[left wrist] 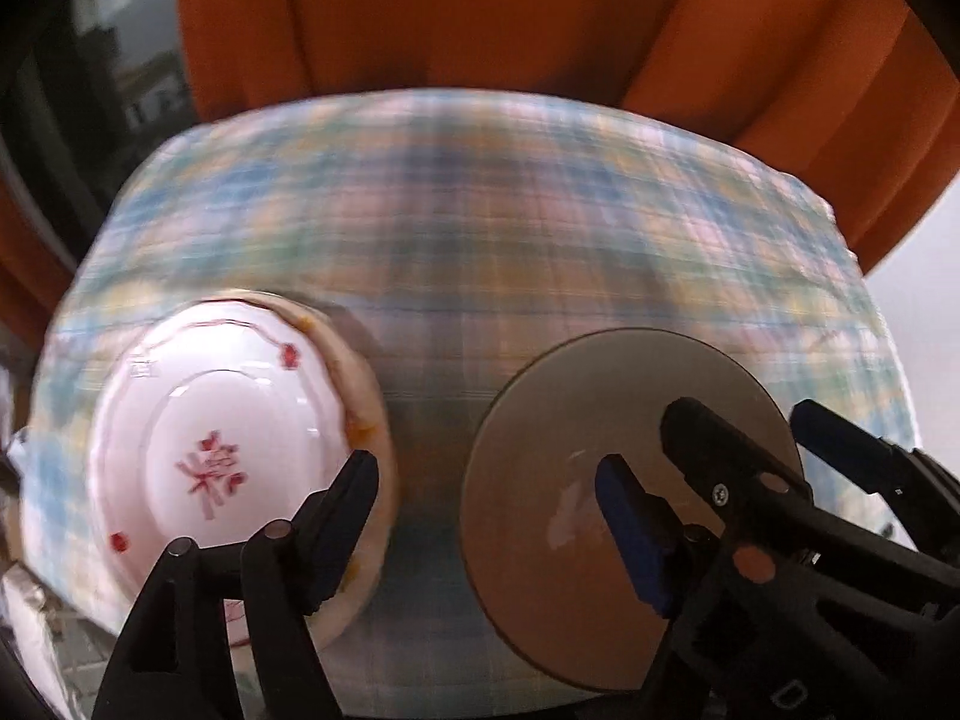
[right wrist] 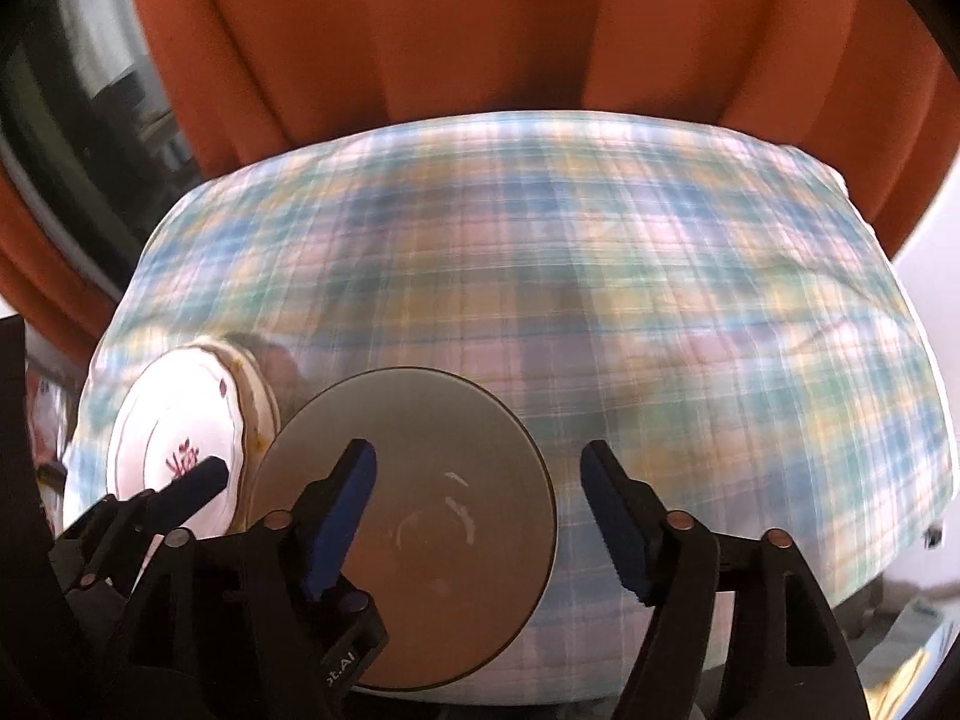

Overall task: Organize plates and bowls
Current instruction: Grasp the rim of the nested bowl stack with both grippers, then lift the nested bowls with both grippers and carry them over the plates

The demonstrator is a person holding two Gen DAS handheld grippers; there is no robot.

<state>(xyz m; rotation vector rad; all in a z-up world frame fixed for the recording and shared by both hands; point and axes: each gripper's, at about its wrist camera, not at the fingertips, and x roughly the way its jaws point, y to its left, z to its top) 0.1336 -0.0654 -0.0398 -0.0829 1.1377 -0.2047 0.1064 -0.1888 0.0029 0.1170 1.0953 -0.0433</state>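
A white plate with red flower marks [left wrist: 228,450] [right wrist: 174,426] lies on a cream plate with an orange rim [left wrist: 375,420] at the table's left. To its right stands a grey bowl [left wrist: 570,408] [right wrist: 420,420]. My left gripper [left wrist: 486,516] is open, one finger over the white plate's right edge and the other over the bowl, holding nothing. My right gripper [right wrist: 480,510] [left wrist: 774,438] is open too. Its left finger is above the bowl's inside and its right finger is outside the rim, without pressing on it.
A plaid tablecloth [left wrist: 480,210] [right wrist: 660,300] covers the small table, bare behind and to the right of the dishes. Orange curtains [left wrist: 480,12] [right wrist: 480,30] hang close behind it. A dark window [left wrist: 90,120] is at the far left.
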